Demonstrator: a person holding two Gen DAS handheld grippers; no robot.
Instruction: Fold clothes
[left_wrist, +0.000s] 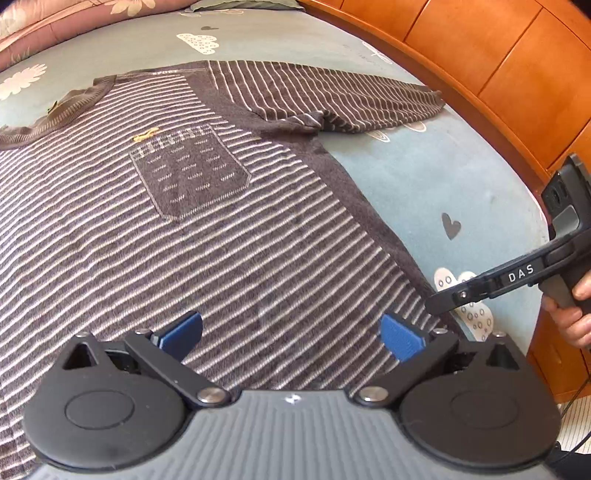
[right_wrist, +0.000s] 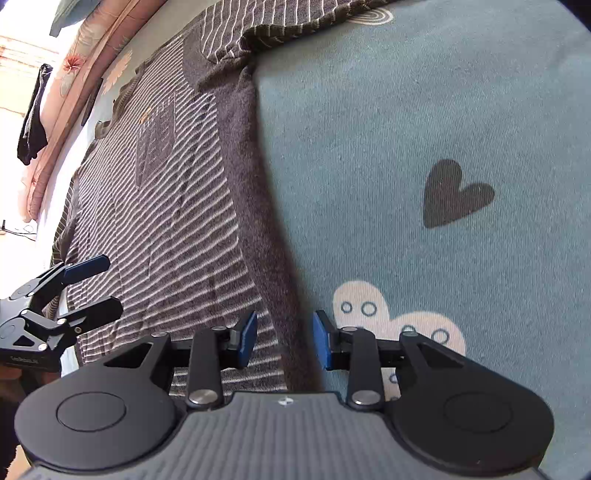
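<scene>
A dark striped sweater (left_wrist: 192, 229) lies flat on the bed, chest pocket up, one sleeve (left_wrist: 332, 99) stretched toward the headboard. My left gripper (left_wrist: 291, 338) is open and empty above the sweater's lower body. My right gripper (right_wrist: 284, 341) is open, its jaws straddling the sweater's side edge (right_wrist: 273, 258) near the hem, low over the sheet. The right gripper also shows at the right of the left wrist view (left_wrist: 443, 299), and the left gripper at the left of the right wrist view (right_wrist: 92, 288).
The bed sheet (right_wrist: 424, 129) is blue-grey with heart and cloud prints. A wooden headboard (left_wrist: 498, 66) curves along the bed's far right. A pink floral quilt (left_wrist: 55, 22) lies at the far side. Dark clothing (right_wrist: 33, 122) hangs near the window.
</scene>
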